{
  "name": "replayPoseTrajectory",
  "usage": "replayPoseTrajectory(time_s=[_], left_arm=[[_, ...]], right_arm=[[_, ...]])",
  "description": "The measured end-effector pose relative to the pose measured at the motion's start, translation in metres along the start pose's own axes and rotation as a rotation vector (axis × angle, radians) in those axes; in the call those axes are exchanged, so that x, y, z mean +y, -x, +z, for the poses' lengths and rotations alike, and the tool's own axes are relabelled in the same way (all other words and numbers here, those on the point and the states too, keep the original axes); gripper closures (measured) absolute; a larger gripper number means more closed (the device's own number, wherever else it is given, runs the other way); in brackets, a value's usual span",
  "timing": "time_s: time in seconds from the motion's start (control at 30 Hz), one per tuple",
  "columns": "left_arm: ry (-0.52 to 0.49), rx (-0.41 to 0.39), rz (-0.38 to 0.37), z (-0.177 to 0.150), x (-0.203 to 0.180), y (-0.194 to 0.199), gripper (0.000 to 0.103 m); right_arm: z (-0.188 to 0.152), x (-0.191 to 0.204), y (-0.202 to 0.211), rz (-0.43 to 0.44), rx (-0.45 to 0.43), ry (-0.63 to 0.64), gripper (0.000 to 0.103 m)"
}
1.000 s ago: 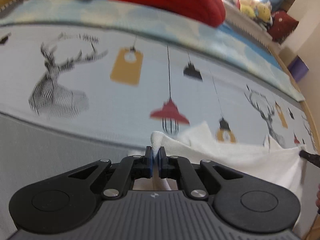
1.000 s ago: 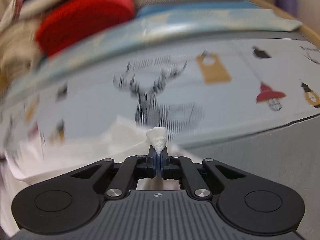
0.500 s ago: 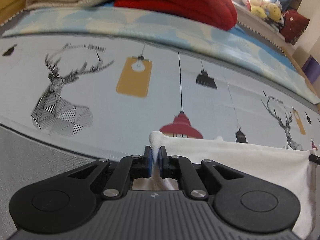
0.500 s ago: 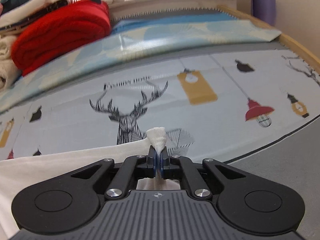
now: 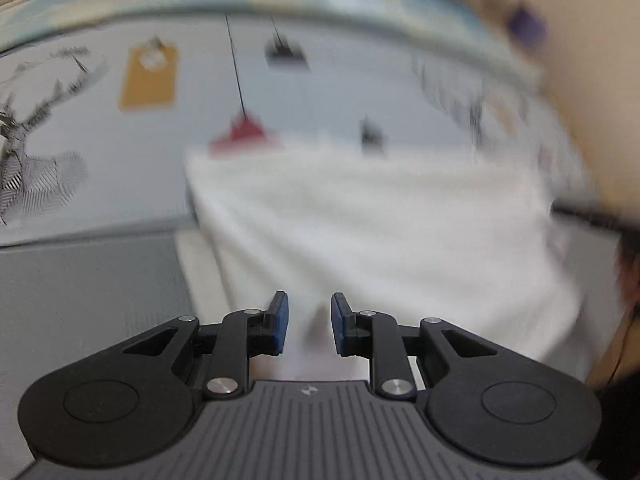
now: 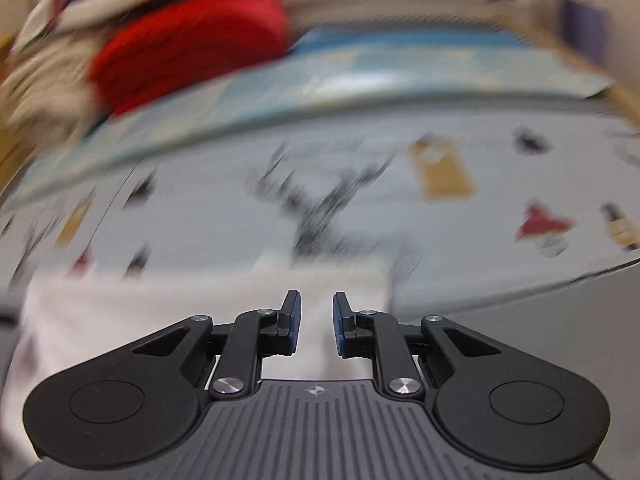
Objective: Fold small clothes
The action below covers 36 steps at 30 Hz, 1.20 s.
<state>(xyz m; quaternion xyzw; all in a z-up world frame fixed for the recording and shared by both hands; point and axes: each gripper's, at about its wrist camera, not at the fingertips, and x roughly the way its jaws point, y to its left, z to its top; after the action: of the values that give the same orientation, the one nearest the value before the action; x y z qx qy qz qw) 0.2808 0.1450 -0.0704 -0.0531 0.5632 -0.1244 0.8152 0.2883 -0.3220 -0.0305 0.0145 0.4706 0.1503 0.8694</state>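
Now both grippers' fingers [image 5: 280,320] [image 6: 291,322] are opening, white cloth [image 5: 380,232] [image 6: 160,312] lying unpinched below the gaps

Motion blur smears the white cloth [image 5: 372,232], the printed sheet [image 6: 224,216] and the red blanket [image 6: 192,40].

One white cloth [image 5: 372,232], two grippers [image 5: 306,322]

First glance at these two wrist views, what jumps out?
The white garment fills the middle of the left wrist view, lying on the printed bedsheet just beyond the left gripper, whose jaws are opening with nothing pinched. The right gripper is opening too, over the same cloth's edge. A red blanket sits blurred at the upper left of the right wrist view.
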Motion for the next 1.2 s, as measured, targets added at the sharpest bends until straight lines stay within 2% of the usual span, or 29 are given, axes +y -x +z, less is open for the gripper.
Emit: replayPoseTrajectory(time_s=[0.07,0.1,0.13,0.2,0.23,0.3,0.4,0.43,0.5,0.57,0.67,0.73,0.8,0.83,0.9,0.97,1.0,1.07,1.1,1.2], left_arm=[[-0.034,0.087,0.113,-0.010,-0.001,-0.018,0.082],[-0.041,0.093,0.142,-0.013,0.001,-0.020,0.078],[-0.021,0.080,0.148,-0.012,0.002,-0.016,0.079],[-0.002,0.038,0.163,-0.011,0.002,-0.005,0.080],[-0.012,0.013,0.148,-0.011,0.000,0.002,0.080],[-0.040,-0.009,0.067,-0.012,-0.007,0.013,0.080],[-0.147,0.044,-0.022,-0.023,-0.025,0.010,0.080],[-0.189,0.093,-0.016,-0.030,-0.029,0.003,0.080],[-0.275,0.168,0.093,-0.043,-0.032,-0.014,0.080],[-0.264,0.151,0.079,-0.044,-0.032,-0.011,0.080],[-0.272,0.121,0.036,-0.044,-0.033,0.001,0.080],[-0.272,0.160,0.000,-0.052,-0.030,-0.001,0.080],[-0.319,0.251,0.062,-0.064,-0.029,-0.016,0.083],[-0.348,0.258,0.072,-0.068,-0.031,-0.018,0.084],[-0.359,0.236,0.051,-0.067,-0.035,-0.011,0.084],[-0.378,0.222,0.028,-0.071,-0.038,-0.004,0.084],[-0.381,0.237,0.014,-0.073,-0.038,-0.007,0.083],[-0.405,0.284,0.049,-0.080,-0.037,-0.016,0.084],[-0.422,0.277,0.054,-0.081,-0.038,-0.016,0.084],[-0.427,0.247,0.048,-0.078,-0.040,-0.007,0.084]], right_arm=[[-0.018,0.006,-0.009,0.010,0.111,0.098,0.085],[-0.026,0.007,-0.014,-0.014,0.159,0.135,0.085],[-0.033,0.007,-0.017,-0.041,0.191,0.161,0.085],[-0.036,0.002,-0.010,-0.036,0.188,0.141,0.085],[-0.034,-0.002,-0.004,-0.030,0.178,0.110,0.085],[-0.033,-0.008,0.009,0.006,0.150,0.073,0.085],[-0.041,-0.006,0.017,0.106,0.181,0.093,0.085],[-0.046,-0.005,0.016,0.104,0.214,0.122,0.085],[-0.060,-0.003,0.014,0.072,0.275,0.184,0.085],[-0.068,-0.006,0.017,0.073,0.290,0.187,0.085],[-0.068,-0.016,0.028,0.114,0.263,0.122,0.085],[-0.073,-0.020,0.030,0.130,0.287,0.119,0.085],[-0.085,-0.019,0.022,0.086,0.348,0.175,0.085],[-0.091,-0.018,0.020,0.069,0.372,0.205,0.085],[-0.092,-0.016,0.023,0.079,0.358,0.221,0.085],[-0.089,-0.019,0.028,0.099,0.339,0.181,0.085],[-0.089,-0.020,0.029,0.101,0.333,0.179,0.085],[-0.094,-0.023,0.024,0.071,0.362,0.187,0.085],[-0.098,-0.024,0.023,0.043,0.381,0.205,0.085],[-0.097,-0.026,0.026,0.046,0.375,0.197,0.085]])
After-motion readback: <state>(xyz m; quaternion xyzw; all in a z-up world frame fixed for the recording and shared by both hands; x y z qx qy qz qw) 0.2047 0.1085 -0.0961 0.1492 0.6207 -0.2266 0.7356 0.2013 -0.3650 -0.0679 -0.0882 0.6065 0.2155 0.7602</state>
